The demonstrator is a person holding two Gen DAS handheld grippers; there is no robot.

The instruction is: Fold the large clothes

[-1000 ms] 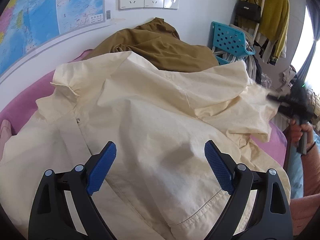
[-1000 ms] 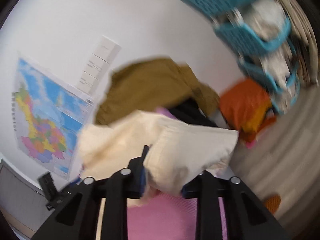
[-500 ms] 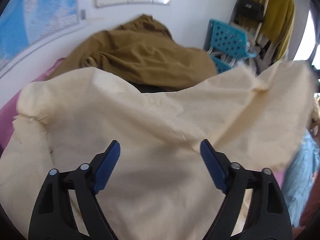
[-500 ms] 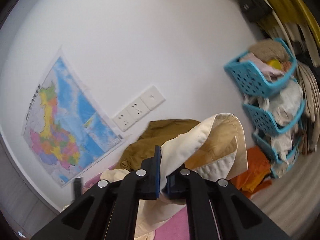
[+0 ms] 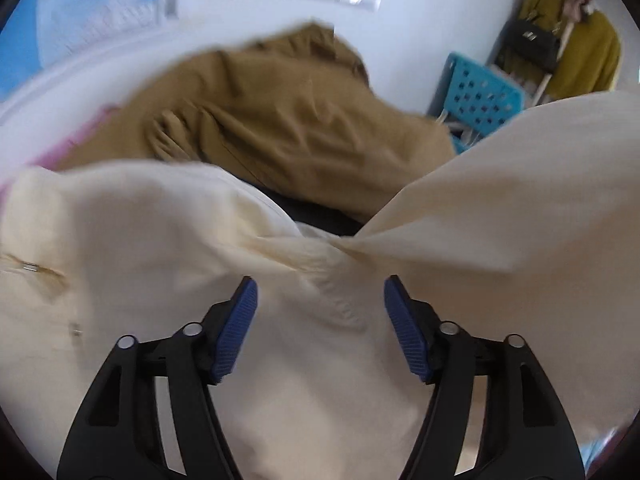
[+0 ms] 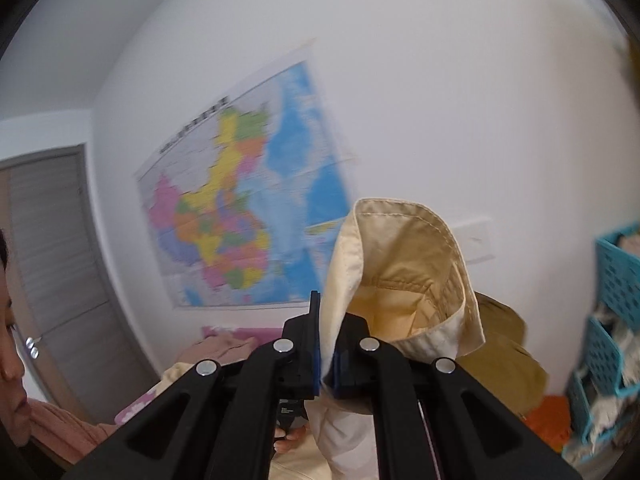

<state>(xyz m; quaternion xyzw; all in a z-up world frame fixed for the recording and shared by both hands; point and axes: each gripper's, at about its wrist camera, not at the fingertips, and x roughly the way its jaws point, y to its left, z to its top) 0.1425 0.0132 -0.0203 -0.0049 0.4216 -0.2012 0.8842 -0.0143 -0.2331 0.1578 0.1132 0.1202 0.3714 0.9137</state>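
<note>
Cream jacket [image 5: 132, 264] lies spread on the bed w/ one sleeve cuff [image 6: 404, 276] pinched tight in the right tool [image 6: 326, 368], held high. Left tool [image 5: 320, 324] has just been closing, jaws apart over bunched cloth (nothing gripped). Soft, light, floppy: grab seams or cuffs.

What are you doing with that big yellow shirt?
A person is folding a cream jacket with a tool in each hand. The right tool is shut on the jacket's sleeve cuff and holds it up in the air. The left tool hangs open over the rest of the jacket; its jaws have just been closing, gripping nothing yet. A brown garment lies behind.
</note>
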